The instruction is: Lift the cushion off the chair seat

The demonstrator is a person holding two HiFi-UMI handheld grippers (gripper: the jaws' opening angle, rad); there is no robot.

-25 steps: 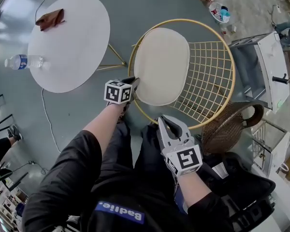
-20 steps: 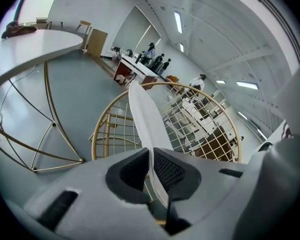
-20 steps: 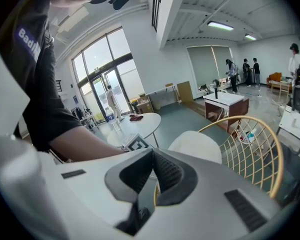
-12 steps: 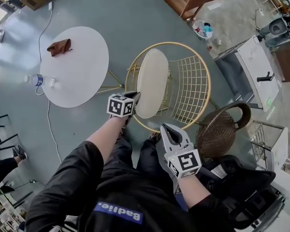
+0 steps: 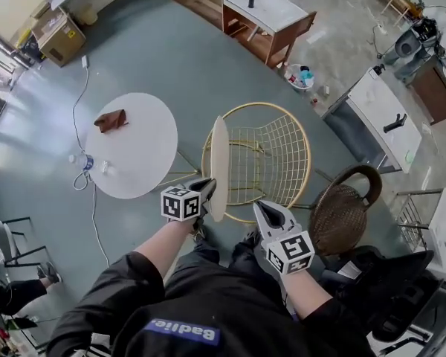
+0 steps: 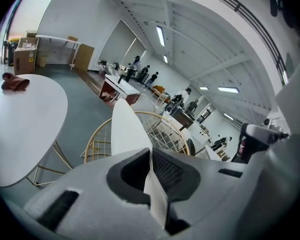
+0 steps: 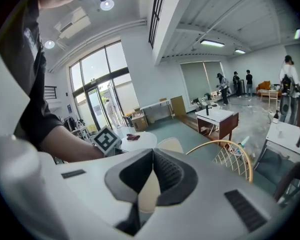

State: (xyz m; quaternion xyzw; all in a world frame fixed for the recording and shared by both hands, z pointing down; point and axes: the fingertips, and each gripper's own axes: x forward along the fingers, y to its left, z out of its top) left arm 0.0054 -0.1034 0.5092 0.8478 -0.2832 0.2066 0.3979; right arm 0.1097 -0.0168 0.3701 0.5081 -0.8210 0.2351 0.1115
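The cream round cushion (image 5: 218, 162) is off the seat of the gold wire chair (image 5: 305, 136) and hangs upright, edge-on in the head view. My left gripper (image 5: 206, 187) is shut on its near lower edge. In the left gripper view the cushion (image 6: 126, 129) rises past the closed left gripper (image 6: 150, 151), a strip of its fabric pinched between the pads, with the chair (image 6: 162, 131) behind. My right gripper (image 5: 267, 208) is to the right of the cushion, apart from it, jaws shut and empty. Its own view shows the right gripper (image 7: 151, 153) with the cushion (image 7: 170, 145) beyond.
A round white table (image 5: 145, 162) stands left of the chair with a brown cloth (image 5: 110, 120) and a water bottle (image 5: 85, 162). A brown woven chair (image 5: 342, 210) is close on the right. Behind are a wooden desk (image 5: 266, 17) and a white cabinet (image 5: 386, 117). A black bag (image 5: 379, 281) lies at lower right.
The cushion lay flat on the seat; it has tipped up onto its edge and risen with my left gripper. Both grippers have moved up, and the chair seat is bare wire.
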